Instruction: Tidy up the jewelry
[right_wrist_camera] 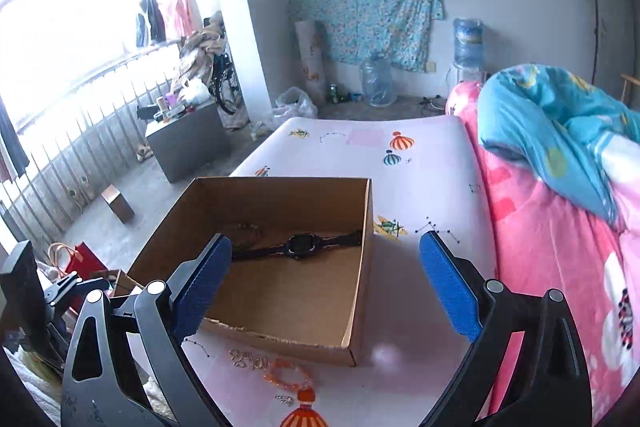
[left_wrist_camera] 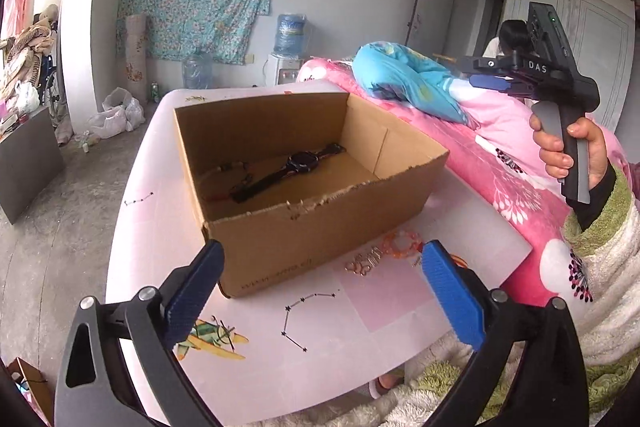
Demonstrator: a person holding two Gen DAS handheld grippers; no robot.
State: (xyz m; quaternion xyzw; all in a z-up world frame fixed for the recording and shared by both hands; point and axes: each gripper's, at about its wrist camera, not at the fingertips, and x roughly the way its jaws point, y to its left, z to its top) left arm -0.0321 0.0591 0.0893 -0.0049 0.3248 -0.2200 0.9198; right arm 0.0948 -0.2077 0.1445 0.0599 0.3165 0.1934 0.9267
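Left gripper gapes before cardboard box holding watch.

1. The right gripper hangs above the cardboard box, jaws spread wide and empty.
2. A black watch lies flat inside the box.
3. An orange bead bracelet and a metal chain rest on the table, just outside the box's near wall.

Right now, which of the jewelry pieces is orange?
The beaded bracelet lying outside the cardboard box; the watch inside is black, the small rings beside it pale metal.
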